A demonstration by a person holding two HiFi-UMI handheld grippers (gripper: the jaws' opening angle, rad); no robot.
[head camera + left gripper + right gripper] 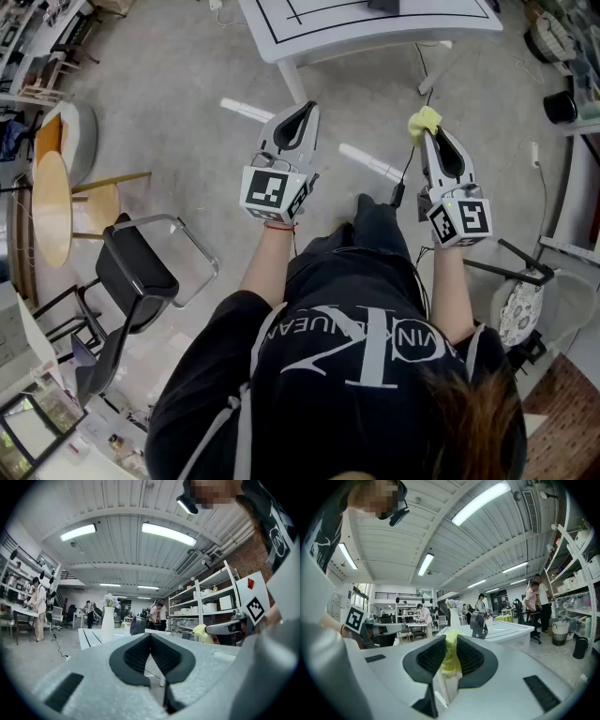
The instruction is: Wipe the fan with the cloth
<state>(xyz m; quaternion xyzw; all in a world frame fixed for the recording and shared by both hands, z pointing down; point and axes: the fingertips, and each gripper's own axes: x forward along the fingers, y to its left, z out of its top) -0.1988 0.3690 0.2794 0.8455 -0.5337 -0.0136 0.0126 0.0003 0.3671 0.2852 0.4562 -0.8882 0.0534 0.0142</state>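
Note:
A small dark fan (478, 620) stands on a white table (511, 631) ahead of me; in the left gripper view the fan (137, 624) shows just past the jaws. My right gripper (451, 641) is shut on a yellow cloth (451, 660), which pokes out beyond its tips (424, 120). My left gripper (150, 637) is shut with nothing between its pads. In the head view both grippers, left (305, 117) and right (427, 131), are held level side by side, short of the table's near edge (309, 47). From the left gripper view the cloth (202, 632) hangs at the right gripper's tip.
A white vase with flowers (108, 620) stands on the table beside the fan. A black chair (141, 272) and a round wooden table (52, 206) are at my left. Shelving (211, 602) and a cable (542, 197) lie to the right. Several people stand in the background.

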